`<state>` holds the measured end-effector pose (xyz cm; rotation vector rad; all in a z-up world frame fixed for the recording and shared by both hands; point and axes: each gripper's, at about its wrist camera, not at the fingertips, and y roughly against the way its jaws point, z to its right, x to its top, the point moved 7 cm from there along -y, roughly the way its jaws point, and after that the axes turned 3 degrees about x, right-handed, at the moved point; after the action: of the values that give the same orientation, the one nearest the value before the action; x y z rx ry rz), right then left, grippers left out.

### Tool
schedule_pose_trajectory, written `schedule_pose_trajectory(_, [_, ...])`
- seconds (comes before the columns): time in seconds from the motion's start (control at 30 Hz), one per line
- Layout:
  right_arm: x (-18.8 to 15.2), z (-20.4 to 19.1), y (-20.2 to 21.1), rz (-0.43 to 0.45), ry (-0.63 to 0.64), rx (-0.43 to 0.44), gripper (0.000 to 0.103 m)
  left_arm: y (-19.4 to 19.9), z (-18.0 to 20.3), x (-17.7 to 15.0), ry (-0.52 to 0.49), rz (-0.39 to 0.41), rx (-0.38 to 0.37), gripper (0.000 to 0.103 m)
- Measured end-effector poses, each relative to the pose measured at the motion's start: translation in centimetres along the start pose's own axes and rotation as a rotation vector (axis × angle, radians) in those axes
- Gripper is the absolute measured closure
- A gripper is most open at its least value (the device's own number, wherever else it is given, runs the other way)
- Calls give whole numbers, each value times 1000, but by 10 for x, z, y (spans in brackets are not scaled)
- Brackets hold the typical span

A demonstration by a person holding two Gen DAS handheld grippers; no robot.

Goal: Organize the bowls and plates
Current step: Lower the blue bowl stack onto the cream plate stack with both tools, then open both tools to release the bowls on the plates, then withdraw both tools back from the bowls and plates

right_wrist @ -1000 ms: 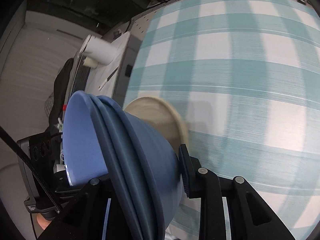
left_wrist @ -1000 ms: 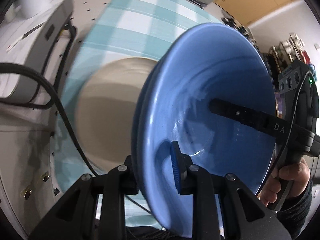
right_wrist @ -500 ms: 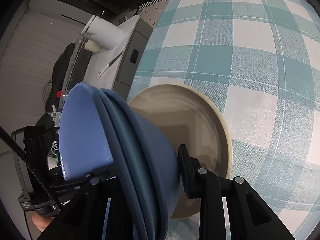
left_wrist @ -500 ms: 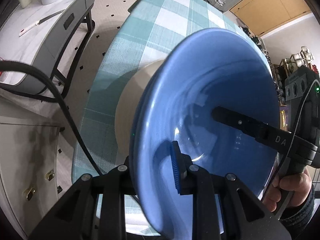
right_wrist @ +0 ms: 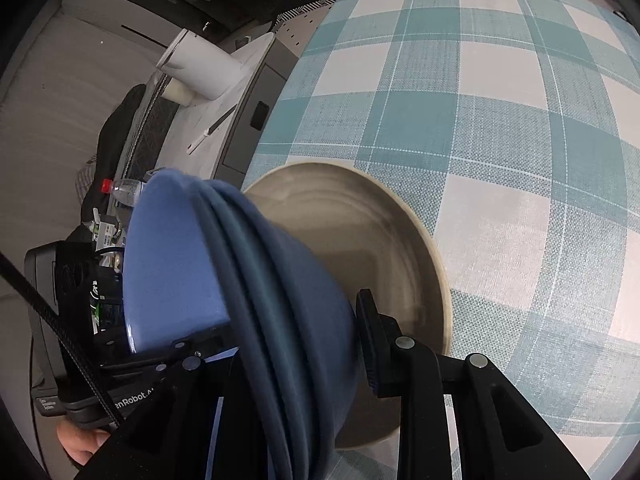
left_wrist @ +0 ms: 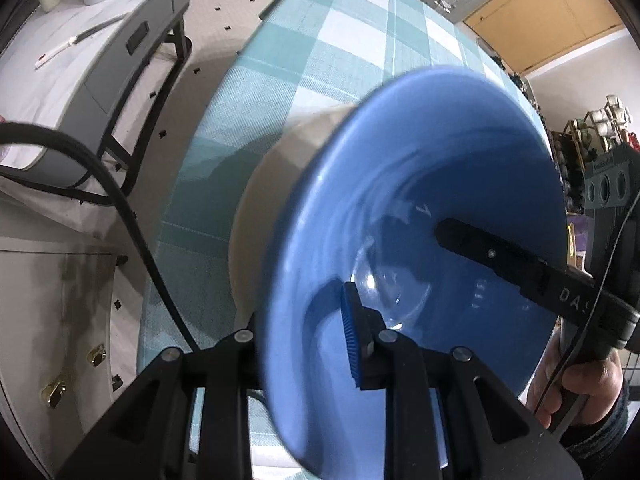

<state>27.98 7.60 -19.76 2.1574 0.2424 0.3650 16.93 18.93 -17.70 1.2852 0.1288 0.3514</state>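
Both tongs clench the blue bowls (left_wrist: pixel 420 240) by opposite rims: the left gripper (left_wrist: pixel 308 344) near side, the right gripper (right_wrist: pixel 296 344) far side. The nested stack tilts, mouth toward the left gripper, over the beige plate (right_wrist: pixel 372 240) by the table's (right_wrist: pixel 500 100) edge.

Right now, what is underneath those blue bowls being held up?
A beige plate lies below the blue bowls on the checked tablecloth. The bowls cover the plate's near part, so whether anything sits there, or whether they touch it, cannot be seen.
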Motion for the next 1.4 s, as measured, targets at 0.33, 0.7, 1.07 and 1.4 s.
schedule_pose_trajectory(0.33, [3,-17,46,171,163,-110,47,36,-8,-1,-18,174,131,56])
schedule_pose_trajectory(0.7, [-40,-21,117,457,276,-83,36,122,15,-47,-46,581,216,37])
schedule_pose_trajectory(1.07, [-105,-17,159,622,280,-82,18,139,49,-78,-111,793,209,12])
schedule_pose_trajectory(1.4, [-168,-33,191,849,378,-196,1,150,49,-105,-126,998,315,0])
